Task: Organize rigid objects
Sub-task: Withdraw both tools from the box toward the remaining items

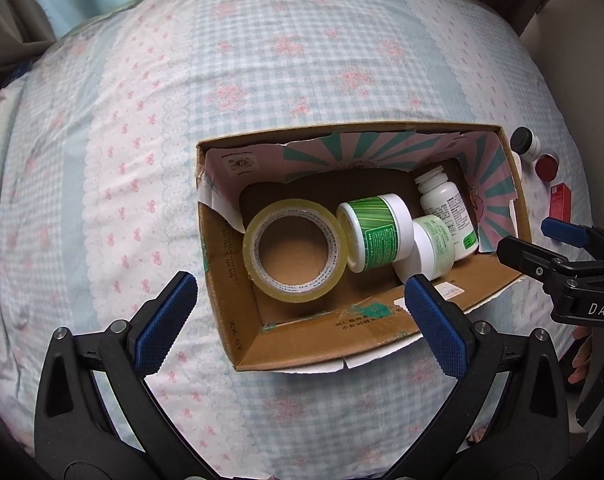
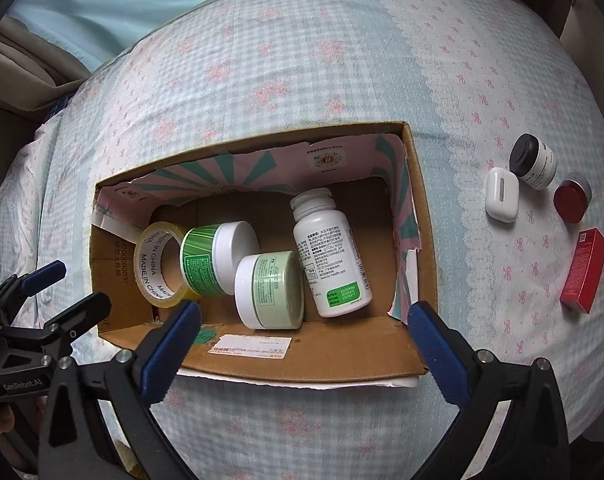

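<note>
1. Left wrist view: the left gripper [image 1: 299, 312] points steeply down over the near left corner of a cardboard box [image 1: 382, 334] on a bed [image 1: 261, 60] covered in blue-checked, pink-flowered cloth. Its ribbed blue pads are spread wide, with nothing between them.
2. Inside the box lie a clear tape roll [image 1: 295, 250], a green-striped jar [image 1: 376, 232] on its side, a pale green jar [image 1: 432, 248] and a white bottle [image 1: 448, 208].
3. The right gripper [image 1: 542, 240] enters at the right edge, marked "DAS".
4. Right wrist view: the right gripper [image 2: 304, 330] is also spread and empty above the box's near wall [image 2: 342, 354], which bears a white shipping label.
5. The tape's core reads "MADE IN CHINA".
6. The left gripper's body reads "GenRobot.AI".
7. On the bed right of the box lie a white earbud case [image 2: 502, 195], a black-lidded jar [image 2: 533, 162], a red-lidded jar [image 2: 572, 198] and a red carton [image 2: 585, 276].
</note>
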Demonstrator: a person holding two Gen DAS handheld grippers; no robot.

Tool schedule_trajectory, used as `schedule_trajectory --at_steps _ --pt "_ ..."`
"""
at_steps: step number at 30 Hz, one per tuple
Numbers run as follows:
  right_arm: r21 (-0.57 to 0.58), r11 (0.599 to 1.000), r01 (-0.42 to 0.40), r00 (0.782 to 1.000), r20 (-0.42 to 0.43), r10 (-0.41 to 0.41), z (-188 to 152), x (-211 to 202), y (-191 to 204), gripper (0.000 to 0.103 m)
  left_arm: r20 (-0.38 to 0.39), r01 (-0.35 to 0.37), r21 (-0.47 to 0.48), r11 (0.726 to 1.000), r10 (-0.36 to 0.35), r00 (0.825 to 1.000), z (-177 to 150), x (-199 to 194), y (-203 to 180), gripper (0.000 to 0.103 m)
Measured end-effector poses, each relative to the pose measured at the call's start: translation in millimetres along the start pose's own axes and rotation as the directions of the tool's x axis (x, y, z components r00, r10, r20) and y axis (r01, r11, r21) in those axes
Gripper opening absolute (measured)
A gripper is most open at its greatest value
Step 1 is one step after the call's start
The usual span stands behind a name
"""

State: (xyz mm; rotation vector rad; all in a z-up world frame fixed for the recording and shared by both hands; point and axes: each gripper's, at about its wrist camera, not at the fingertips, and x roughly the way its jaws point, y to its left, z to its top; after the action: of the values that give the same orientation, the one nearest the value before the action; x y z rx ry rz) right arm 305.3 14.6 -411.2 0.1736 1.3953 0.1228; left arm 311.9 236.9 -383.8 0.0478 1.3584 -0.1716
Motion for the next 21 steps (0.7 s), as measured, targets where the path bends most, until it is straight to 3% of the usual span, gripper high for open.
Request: schedule_trajectory --at_steps 8,14,21 --pt "-0.039 0.999 0.013 0.998 0.069 -0.01 -15 -50 15 0.103 0.102 -0.067 0.005 0.998 0.066 0.993 -23 -63 -5 0.103" --pt "-0.023 1.0 -0.006 0.991 0.132 0.009 -40 -103 21 0.103 0.214 -0.091 0.025 0.996 0.084 0.973 -49 -124 -17 0.103" --pt "0.006 0.999 0.05 0.97 0.238 -0.05 -80 -165 16 0.103 0.305 -0.092 0.074 0.993 0.066 0.95 -67 -173 -45 0.103"
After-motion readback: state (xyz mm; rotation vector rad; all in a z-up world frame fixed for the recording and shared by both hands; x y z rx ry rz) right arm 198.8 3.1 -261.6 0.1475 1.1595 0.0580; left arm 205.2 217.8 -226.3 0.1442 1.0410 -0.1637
